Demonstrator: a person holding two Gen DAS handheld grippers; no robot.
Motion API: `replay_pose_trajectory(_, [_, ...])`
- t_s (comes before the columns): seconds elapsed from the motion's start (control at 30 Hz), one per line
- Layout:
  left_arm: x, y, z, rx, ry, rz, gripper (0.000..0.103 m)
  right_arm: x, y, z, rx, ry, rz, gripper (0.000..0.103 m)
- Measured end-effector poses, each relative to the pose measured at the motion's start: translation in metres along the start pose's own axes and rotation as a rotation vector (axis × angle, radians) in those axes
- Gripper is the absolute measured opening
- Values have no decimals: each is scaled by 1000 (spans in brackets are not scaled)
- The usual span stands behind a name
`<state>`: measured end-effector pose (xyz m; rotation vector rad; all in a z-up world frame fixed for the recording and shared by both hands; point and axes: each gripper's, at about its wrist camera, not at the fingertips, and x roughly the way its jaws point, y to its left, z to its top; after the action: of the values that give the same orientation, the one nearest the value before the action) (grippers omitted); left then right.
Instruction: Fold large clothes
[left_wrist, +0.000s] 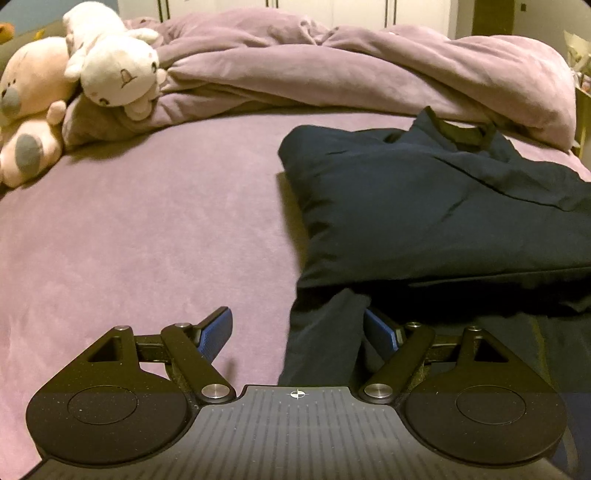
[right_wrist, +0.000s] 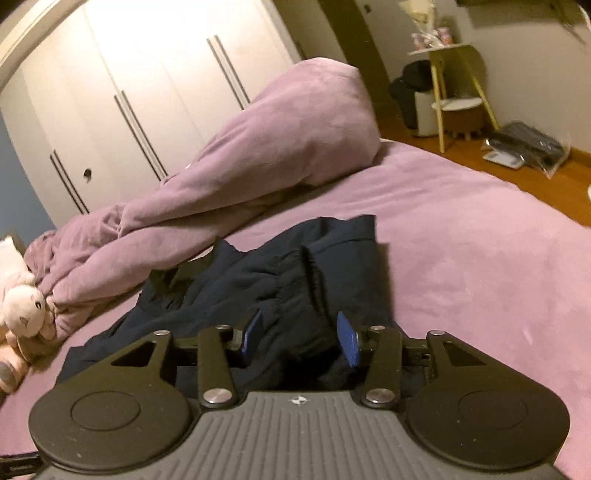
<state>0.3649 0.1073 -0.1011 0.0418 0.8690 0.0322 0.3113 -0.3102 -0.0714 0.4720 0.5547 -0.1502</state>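
One dark garment (left_wrist: 443, 206) lies folded on purple bed (left_wrist: 147, 229).

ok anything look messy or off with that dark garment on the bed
Yes. The dark navy garment is only loosely folded: a strip of it trails out from under the bundle toward the left gripper, and the top is rumpled. The purple duvet is also bunched up behind it.

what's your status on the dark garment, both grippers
Left gripper open, a strip of the dark garment between its pads, not pinched. Right gripper open over the bunched fabric. Garment partly folded on the bed. Nothing in the way.
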Motion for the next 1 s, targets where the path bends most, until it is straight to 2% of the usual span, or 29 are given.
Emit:
replay_pose_trajectory(0.1, [-7,-11,2,35,-20,-5,83,12,14,0,-44,13,-36,45])
replay_pose_trajectory(0.27, [-23,-30,10,98,-138,8,84,14,33,-7,-137,-65,-69,45])
replay_pose_trajectory(0.37, [-11,-44,20,102,-146,17,84,19,47,-13,-215,-102,-123,41])
replay_pose_trajectory(0.4, [-5,-47,23,94,-137,15,84,20,50,-15,-232,-103,-118,40])
replay_pose_trajectory(0.5, [19,-54,29,59,-84,11,84,36,61,-19,-325,-32,-107,35])
replay_pose_trajectory(0.63, [39,-63,27,60,-65,40,89,71,65,-30,-490,107,-210,27])
replay_pose_trajectory(0.73, [46,-70,27,91,-75,62,91,85,64,-36,-570,109,-225,27])
replay_pose_trajectory(0.87, [51,-72,27,98,-76,76,92,98,62,-32,-573,107,-230,27])
replay_pose_trajectory(1.0, [45,-69,26,93,-72,69,92,77,65,-28,-572,103,-211,27])
